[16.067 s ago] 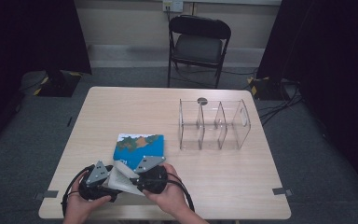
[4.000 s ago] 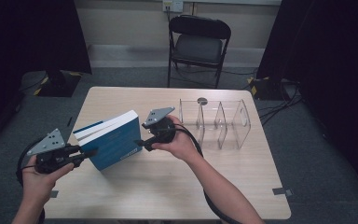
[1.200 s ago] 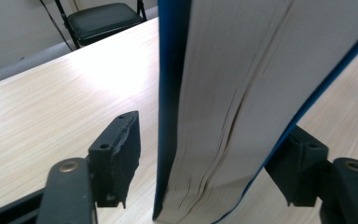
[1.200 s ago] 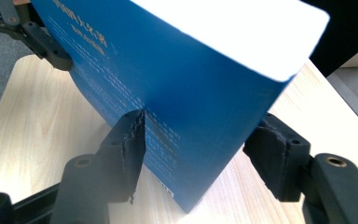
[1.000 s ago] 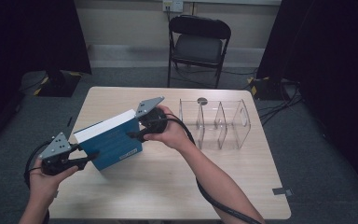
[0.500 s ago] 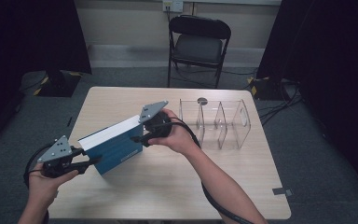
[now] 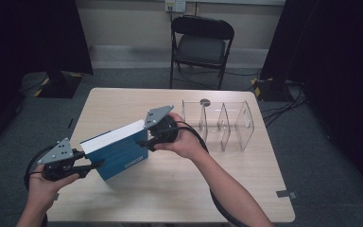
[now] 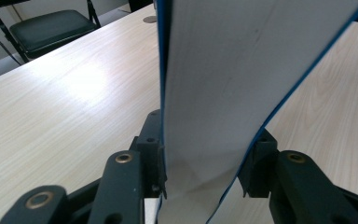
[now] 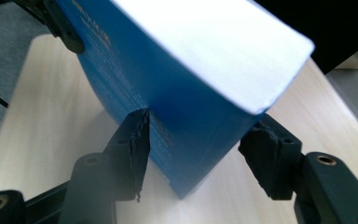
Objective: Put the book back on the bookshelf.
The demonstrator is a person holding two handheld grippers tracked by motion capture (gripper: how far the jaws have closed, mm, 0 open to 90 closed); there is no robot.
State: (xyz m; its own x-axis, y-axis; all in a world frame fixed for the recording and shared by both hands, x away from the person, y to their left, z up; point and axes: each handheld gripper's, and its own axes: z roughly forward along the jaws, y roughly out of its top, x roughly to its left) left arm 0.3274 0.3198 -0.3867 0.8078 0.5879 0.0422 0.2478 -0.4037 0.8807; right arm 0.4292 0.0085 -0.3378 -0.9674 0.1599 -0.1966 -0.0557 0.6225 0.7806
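Over the pale woodgrain table [image 7: 179,189], a thick blue-covered book [image 7: 120,153] with smooth white page edges

One book [image 7: 116,150] sits near the table's centre, toward 8 o'clock, with two grippers on it: the left gripper [image 7: 94,165] at the book's 8 o'clock end and the right gripper [image 7: 144,142] at its 2 o'clock end. There is one table [image 7: 170,189], and on it, toward 2 o'clock, one clear rack [image 7: 219,123] with three compartments and one small dark disc [image 7: 205,102] just behind it. One folding chair [image 7: 201,45] stands beyond the table at 12 o'clock.
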